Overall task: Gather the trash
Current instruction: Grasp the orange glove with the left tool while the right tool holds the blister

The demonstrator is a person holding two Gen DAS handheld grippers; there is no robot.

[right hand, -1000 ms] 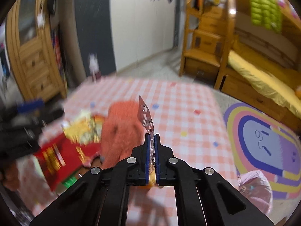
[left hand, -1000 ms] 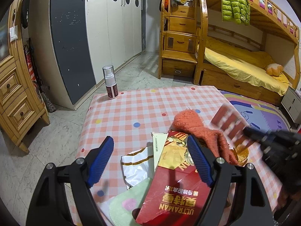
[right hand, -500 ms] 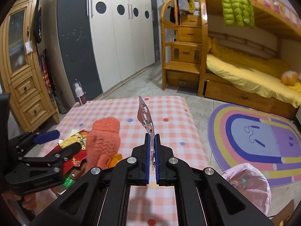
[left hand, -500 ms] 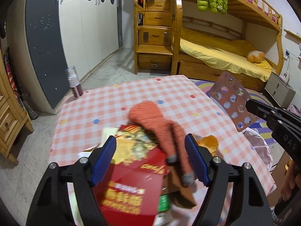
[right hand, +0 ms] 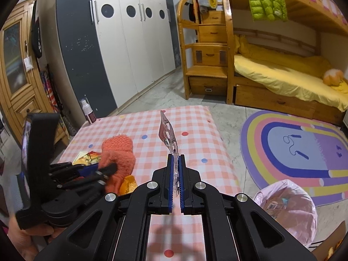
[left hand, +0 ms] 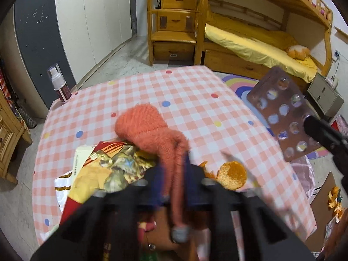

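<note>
A bedroom with a wooden bunk bed and white wardrobes holds a surface in pink check cloth. Above its near edge the right claw is clamped on an emptied blister pack, held upright, with a pink trash bag on the floor to its right. Left of it, the left claw has just been closing and pinches the orange knitted glove, which lies over a red snack packet beside an orange peel.
</note>
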